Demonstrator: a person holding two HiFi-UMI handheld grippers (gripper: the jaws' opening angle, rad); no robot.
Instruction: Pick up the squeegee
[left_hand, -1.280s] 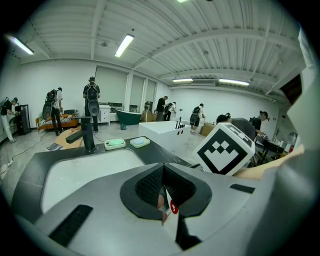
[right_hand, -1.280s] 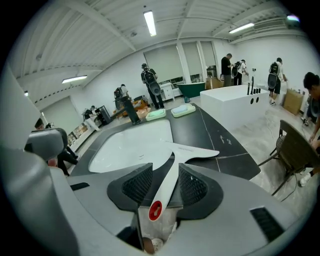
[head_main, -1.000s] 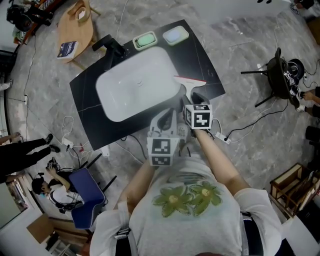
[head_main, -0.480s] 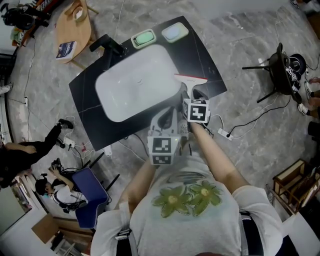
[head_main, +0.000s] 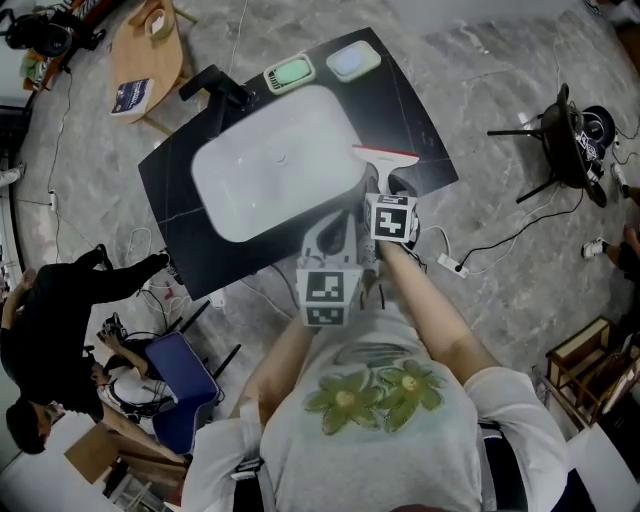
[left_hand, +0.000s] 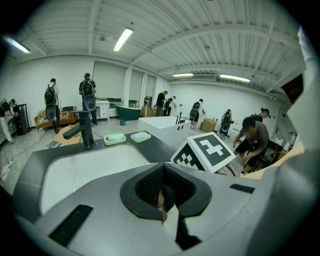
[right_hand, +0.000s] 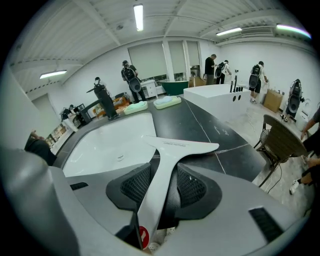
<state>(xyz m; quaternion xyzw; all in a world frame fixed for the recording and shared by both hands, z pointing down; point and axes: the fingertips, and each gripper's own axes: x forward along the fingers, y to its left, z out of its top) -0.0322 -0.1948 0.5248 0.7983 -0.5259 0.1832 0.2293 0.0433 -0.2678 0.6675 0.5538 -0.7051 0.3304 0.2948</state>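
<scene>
Right gripper (right_hand: 165, 184) jaws apart astride squeegee (right_hand: 181, 145) handle, right of sink (head_main: 240, 205); left gripper (left_hand: 163, 194) closed. Far bench (head_main: 402, 112) edge: green dish (head_main: 289, 75), pale dish (head_main: 351, 62), soap in each.

Black counter (head_main: 425, 125) bearing a white basin (head_main: 270, 170), with a black faucet (head_main: 222, 90), a green soap dish (head_main: 288, 74) and a pale blue soap dish (head_main: 352, 61) along the far edge. The squeegee (head_main: 385, 156) lies right of the basin; the right gripper (head_main: 377, 190) is at its handle, the left gripper (head_main: 345, 222) just beside.

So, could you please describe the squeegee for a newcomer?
Find the black counter with the white sink set in it. At the sink's right edge, its handle between the open jaws of the right gripper, lies the squeegee: white and T-shaped, unlike the two soap dishes at the far edge.
</scene>
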